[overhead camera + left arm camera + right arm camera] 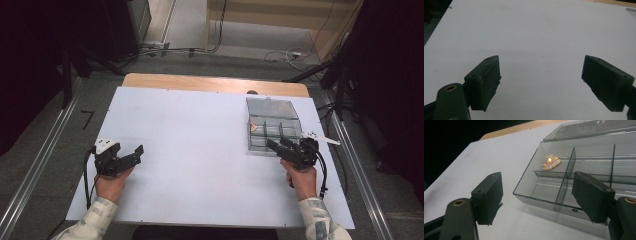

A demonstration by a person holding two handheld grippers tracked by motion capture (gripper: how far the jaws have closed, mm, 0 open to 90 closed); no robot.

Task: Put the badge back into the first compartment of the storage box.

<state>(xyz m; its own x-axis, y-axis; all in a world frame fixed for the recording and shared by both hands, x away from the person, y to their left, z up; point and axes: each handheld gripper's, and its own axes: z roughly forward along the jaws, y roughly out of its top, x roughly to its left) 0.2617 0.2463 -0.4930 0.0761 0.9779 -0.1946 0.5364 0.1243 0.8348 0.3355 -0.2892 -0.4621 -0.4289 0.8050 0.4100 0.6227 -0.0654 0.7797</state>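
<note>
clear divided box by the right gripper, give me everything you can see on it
The box looks like smoke-tinted clear plastic, rectangular, split by thin dividers into compartments. Its lid is open, hinged back on the far side. It sits flat on the white table, right side. One small gold-pink item lies in a far compartment. The right gripper, jaws open, hovers at its near edge.

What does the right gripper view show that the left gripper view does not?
Right gripper view: a clear compartment box with its lid open, a small gold and pink trinket lying in a far compartment, and the right gripper open just short of the box's near wall. Left gripper view: the left gripper, its fingers wide apart over bare surface. Both share the white table, a strip of wooden edge at its far side, and a pair of open black fingers holding nothing.
</note>
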